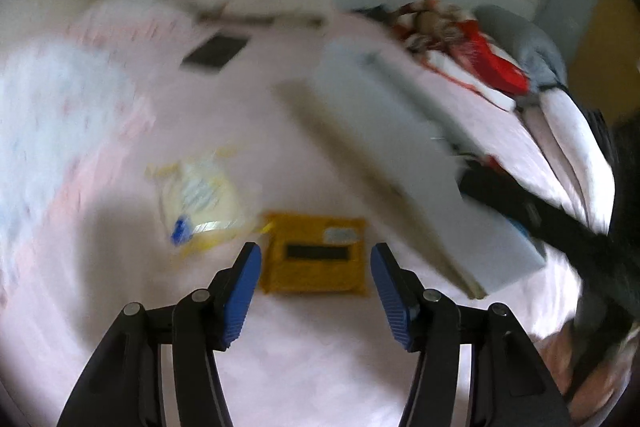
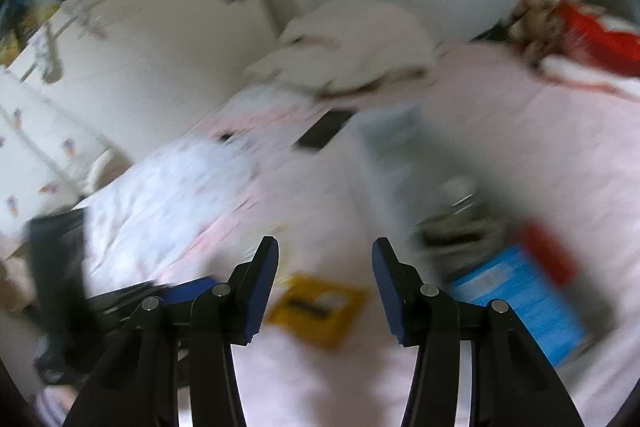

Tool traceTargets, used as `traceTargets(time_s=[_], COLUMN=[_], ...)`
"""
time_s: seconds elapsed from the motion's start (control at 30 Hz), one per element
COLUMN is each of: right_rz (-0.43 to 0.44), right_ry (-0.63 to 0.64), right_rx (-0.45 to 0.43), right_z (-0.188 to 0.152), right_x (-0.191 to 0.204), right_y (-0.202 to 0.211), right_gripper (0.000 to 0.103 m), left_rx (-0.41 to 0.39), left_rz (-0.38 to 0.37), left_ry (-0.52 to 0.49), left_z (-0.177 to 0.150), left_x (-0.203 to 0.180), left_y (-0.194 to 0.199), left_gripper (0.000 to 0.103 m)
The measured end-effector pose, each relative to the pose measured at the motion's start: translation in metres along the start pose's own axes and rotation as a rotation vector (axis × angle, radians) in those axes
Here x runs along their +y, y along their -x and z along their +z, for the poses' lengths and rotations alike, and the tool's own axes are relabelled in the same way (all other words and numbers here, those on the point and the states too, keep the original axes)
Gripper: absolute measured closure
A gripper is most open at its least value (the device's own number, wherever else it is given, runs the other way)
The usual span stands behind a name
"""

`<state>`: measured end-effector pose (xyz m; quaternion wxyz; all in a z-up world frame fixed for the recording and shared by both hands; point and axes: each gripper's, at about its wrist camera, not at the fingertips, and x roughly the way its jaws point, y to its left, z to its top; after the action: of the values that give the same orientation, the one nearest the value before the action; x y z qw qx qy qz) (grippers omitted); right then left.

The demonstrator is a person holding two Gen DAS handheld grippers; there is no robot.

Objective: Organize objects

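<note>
Left wrist, yellow packet (image 1: 314, 254): we see it flat on the pink sheet (image 1: 280, 147), its long axis running left to right, dark label strip level.
Left wrist, left gripper (image 1: 316, 259): we find its jaws apart, nothing between the blue pads; the packet lies beyond them.
Left wrist, grey box (image 1: 400, 147): its long axis runs diagonally from upper left to lower right.
Right wrist, yellow packet (image 2: 318, 309): we see it tilted, on the sheet, beyond the gap.
Right wrist, right gripper (image 2: 325, 259): jaws apart, gripping nothing.
Right wrist, blue carton (image 2: 528, 303): blurred, just right of the right finger.
</note>
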<state>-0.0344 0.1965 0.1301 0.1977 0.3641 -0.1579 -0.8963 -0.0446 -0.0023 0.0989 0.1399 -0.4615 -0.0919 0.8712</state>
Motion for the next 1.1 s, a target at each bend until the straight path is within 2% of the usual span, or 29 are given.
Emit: traceTargets(time_s=[0.1, 0.17, 0.23, 0.33, 0.43, 0.57, 0.63, 0.67, 0.7, 0.83, 1.1], right_rz=[0.070, 0.071, 0.026, -0.075, -0.094, -0.088, -0.054, -0.050, -0.042, 0.000, 0.078], right_ry=[-0.140, -0.222, -0.297, -0.301, -0.323, -0.285, -0.264, -0.246, -0.238, -0.249, -0.197], right_rx=[0.118, 0.174, 0.218, 0.226, 0.244, 0.207, 0.197, 0.204, 0.216, 0.186, -0.027], right_z=[-0.019, -0.028, -0.038, -0.044, -0.049, -0.052, -0.051, -0.050, -0.051, -0.047, -0.014], right_x=[-0.001, -0.008, -0.021, -0.034, -0.044, -0.037, -0.037, -0.036, -0.036, -0.037, -0.019], right_y=[-0.038, -0.056, -0.072, -0.084, -0.098, -0.106, -0.109, -0.111, -0.111, -0.098, -0.031], right_gripper=[0.054, 0.054, 0.054, 0.054, 0.054, 0.058, 0.061, 0.064, 0.072, 0.075, 0.075], left_rx=[0.052, 0.096, 0.123, 0.130, 0.141, 0.119, 0.107, 0.107, 0.111, 0.062, -0.105], left_rz=[-0.051, -0.105, -0.150, -0.169, -0.144, -0.169, -0.177, -0.194, -0.216, -0.198, -0.225], left_ry=[0.127, 0.203, 0.273, 0.264, 0.238, 0.277, 0.297, 0.299, 0.286, 0.260, 0.182], left_z=[0.001, -0.001, -0.005, -0.009, -0.014, -0.018, -0.019, -0.020, -0.021, -0.019, 0.013], left_x=[0.034, 0.051, 0.063, 0.062, 0.056, 0.061, 0.060, 0.057, 0.051, 0.036, -0.007], left_y=[-0.021, -0.034, -0.044, -0.055, -0.069, -0.083, -0.081, -0.081, -0.079, -0.063, -0.001], left_gripper=[0.048, 0.048, 0.049, 0.049, 0.049, 0.053, 0.053, 0.053, 0.053, 0.053, 0.049])
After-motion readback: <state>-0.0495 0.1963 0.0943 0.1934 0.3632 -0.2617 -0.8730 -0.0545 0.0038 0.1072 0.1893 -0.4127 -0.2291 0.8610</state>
